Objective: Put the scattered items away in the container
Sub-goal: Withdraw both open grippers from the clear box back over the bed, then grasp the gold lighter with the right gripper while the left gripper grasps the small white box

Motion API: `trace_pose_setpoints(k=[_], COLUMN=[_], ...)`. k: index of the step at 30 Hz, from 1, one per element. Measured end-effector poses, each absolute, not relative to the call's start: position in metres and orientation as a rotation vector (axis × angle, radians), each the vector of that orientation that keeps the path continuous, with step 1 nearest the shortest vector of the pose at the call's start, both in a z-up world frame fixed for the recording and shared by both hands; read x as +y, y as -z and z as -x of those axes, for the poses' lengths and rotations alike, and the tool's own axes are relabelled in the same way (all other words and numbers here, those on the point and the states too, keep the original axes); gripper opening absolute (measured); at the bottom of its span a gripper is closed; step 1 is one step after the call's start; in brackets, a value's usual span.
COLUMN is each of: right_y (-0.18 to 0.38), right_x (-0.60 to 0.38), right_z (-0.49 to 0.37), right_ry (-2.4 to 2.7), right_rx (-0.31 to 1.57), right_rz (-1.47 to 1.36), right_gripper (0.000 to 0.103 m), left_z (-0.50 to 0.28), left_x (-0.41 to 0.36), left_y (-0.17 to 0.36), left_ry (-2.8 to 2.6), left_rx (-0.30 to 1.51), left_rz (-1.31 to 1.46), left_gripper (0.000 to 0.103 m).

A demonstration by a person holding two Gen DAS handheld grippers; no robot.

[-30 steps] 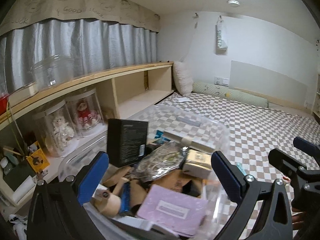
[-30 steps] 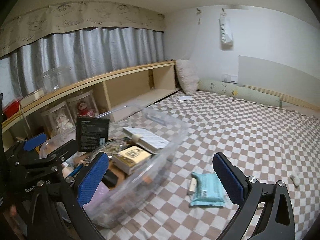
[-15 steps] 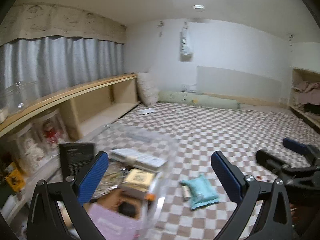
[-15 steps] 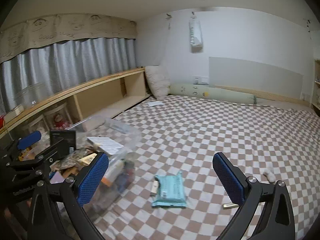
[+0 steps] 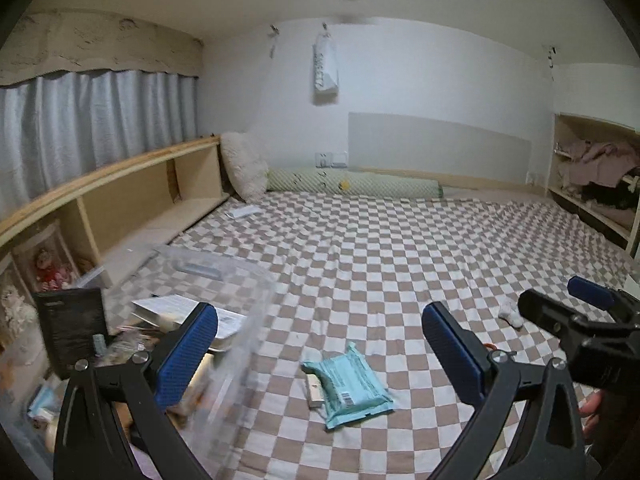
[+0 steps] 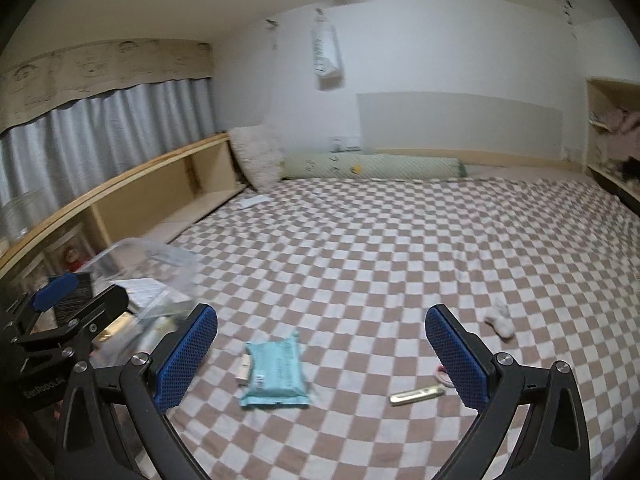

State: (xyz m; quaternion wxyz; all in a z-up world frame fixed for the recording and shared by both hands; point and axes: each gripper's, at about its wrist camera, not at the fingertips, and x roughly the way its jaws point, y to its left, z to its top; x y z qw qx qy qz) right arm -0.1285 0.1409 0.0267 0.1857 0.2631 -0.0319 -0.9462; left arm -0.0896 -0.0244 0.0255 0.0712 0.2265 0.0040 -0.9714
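Note:
A clear plastic bin (image 5: 248, 312) (image 6: 156, 260) full of boxes and packets sits at the left on the checkered bedspread. A teal flat packet (image 5: 348, 384) (image 6: 276, 374) lies on the bedspread just right of it, with a small white stick (image 5: 313, 390) (image 6: 243, 368) at its left edge. Further right lie a gold slim bar (image 6: 416, 394), a small red and white piece (image 6: 442, 374) and a white crumpled bit (image 5: 511, 314) (image 6: 500, 320). My left gripper (image 5: 320, 352) is open and empty above the packet. My right gripper (image 6: 322, 354) is open and empty too.
A low wooden shelf (image 5: 120, 204) runs along the left wall, with doll jars (image 5: 48, 268) near the bin. A white pillow (image 5: 244, 172) and a green bolster (image 5: 352, 182) lie at the far end. A shelf with clothes (image 5: 592, 168) stands at the right.
Both views have swung right, away from the bin and toward the open bedspread. The teal packet and the small items on the right have come into view. Both grippers stayed open.

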Motion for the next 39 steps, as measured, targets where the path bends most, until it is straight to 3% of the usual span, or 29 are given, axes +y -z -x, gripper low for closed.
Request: trace_pose_setpoints(k=[12, 15, 21, 31, 35, 39], right_y=[0.035, 0.055, 0.107, 0.171, 0.184, 0.194], right_x=[0.174, 0.182, 0.206, 0.244, 0.245, 0.239], right_z=[0.166, 0.175, 0.193, 0.201, 0.198, 0.193], right_ry=[2.708, 2.712, 2.699, 2.622, 2.613, 2.603], right_rx=[-0.189, -0.214, -0.343, -0.596, -0.578, -0.508], right_rz=[-0.942, -1.007, -1.223, -1.451, -1.484, -1.5], right_gripper=[0.103, 0.103, 0.103, 0.103, 0.103, 0.103], left_z=[0.141, 0.153, 0.172, 0.199, 0.207, 0.211], left_x=[-0.013, -0.018, -0.035, -0.056, -0.059, -0.063], left_y=[0.039, 0.057, 0.094, 0.15, 0.171, 0.184], left_ry=[2.914, 2.871, 2.781, 2.636, 2.599, 2.597], left_rx=[0.041, 0.056, 0.098, 0.143, 0.147, 0.203], left_rz=[-0.896, -0.955, -1.049, -1.192, -1.247, -1.273], left_gripper=[0.102, 0.094, 0.093, 0.078, 0.067, 0.067])
